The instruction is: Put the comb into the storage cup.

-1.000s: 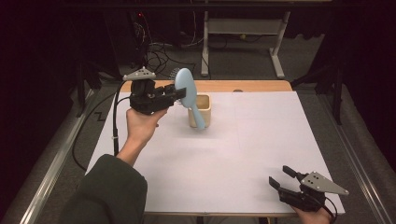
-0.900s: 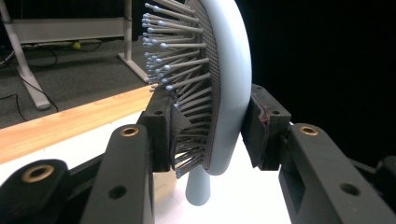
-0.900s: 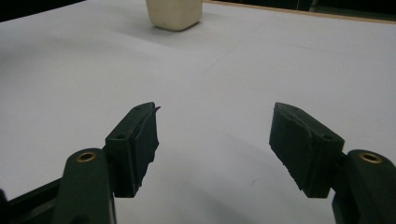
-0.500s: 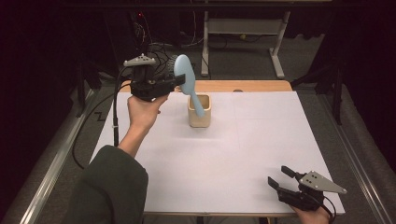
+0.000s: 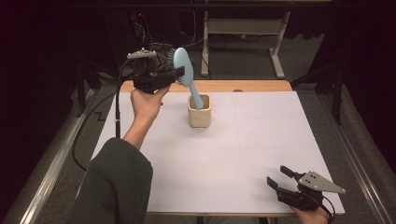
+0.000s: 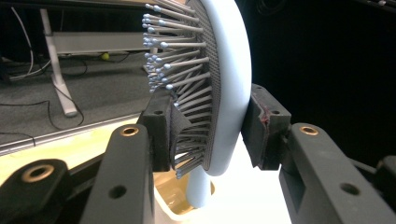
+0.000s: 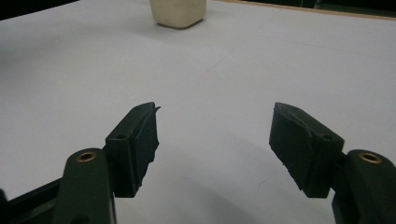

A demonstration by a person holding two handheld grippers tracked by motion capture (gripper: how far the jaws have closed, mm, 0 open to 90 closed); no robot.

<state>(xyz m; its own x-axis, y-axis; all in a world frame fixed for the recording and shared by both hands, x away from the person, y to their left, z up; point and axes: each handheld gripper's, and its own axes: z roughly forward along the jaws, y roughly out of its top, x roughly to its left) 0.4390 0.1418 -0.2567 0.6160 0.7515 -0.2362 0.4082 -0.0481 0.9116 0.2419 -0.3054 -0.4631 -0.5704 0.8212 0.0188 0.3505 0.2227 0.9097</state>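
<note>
One white-covered worktop [image 5: 261, 154] carries a single cream cup [image 5: 199, 111], and the pale blue hairbrush [image 5: 183, 69] now stands steeper than a moment ago, its handle tip dipped inside the cup's mouth, so the placing looks nearly done. The left gripper [image 5: 173, 75] is clenched on the brush head, bristles against one pad. The right gripper [image 5: 279, 179] rests spread wide, holding nothing, at the near edge.

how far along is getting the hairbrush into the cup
Done: the left hand-held gripper is shut on the hairbrush head. In hand: the handle tip sits inside the cup, tilted. Left: letting go. The right hand-held gripper rests open at the near edge.
</note>
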